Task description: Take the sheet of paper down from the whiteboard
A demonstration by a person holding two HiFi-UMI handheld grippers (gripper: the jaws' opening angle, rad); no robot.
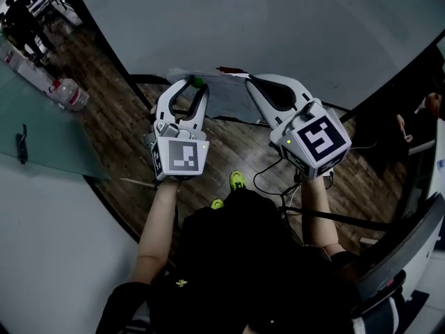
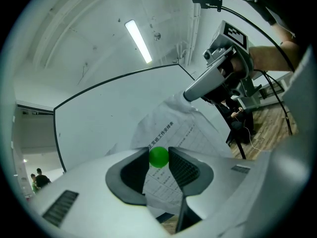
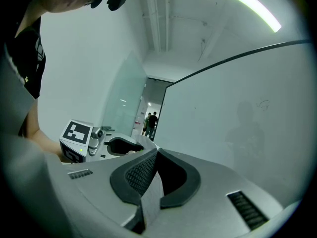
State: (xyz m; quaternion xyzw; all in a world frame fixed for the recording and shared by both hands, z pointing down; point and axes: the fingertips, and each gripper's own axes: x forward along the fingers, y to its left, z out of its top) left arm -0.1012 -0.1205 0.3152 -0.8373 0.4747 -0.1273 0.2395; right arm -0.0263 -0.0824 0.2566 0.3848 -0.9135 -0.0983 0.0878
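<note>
The sheet of paper (image 2: 171, 130) is off the whiteboard (image 1: 264, 26). It hangs free in the air in front of the board, creased and sagging, with its printed side toward the left gripper view. Its upper corner is pinched by the right gripper (image 2: 187, 95), whose jaws are pressed together on it. In the right gripper view a strip of the sheet runs down between the two dark pads.

The left gripper (image 2: 159, 152), just left of the sheet, holds a small green magnet (image 2: 158, 157) between its jaw tips. The jaws stand partly apart around the ball, and the paper shows through the gap beyond them. I cannot tell whether that gripper also touches the sheet.

The board face around the grippers looks bare in all three views, so the taking-down itself appears done: pin removed, paper detached. What seems left is to carry the sheet clear and put it and the magnet down somewhere.

Farther out, the person stands close to the board on a wooden floor (image 1: 125, 138). A glass table (image 1: 42, 131) with a bottle (image 1: 69, 93) is at far left.
</note>
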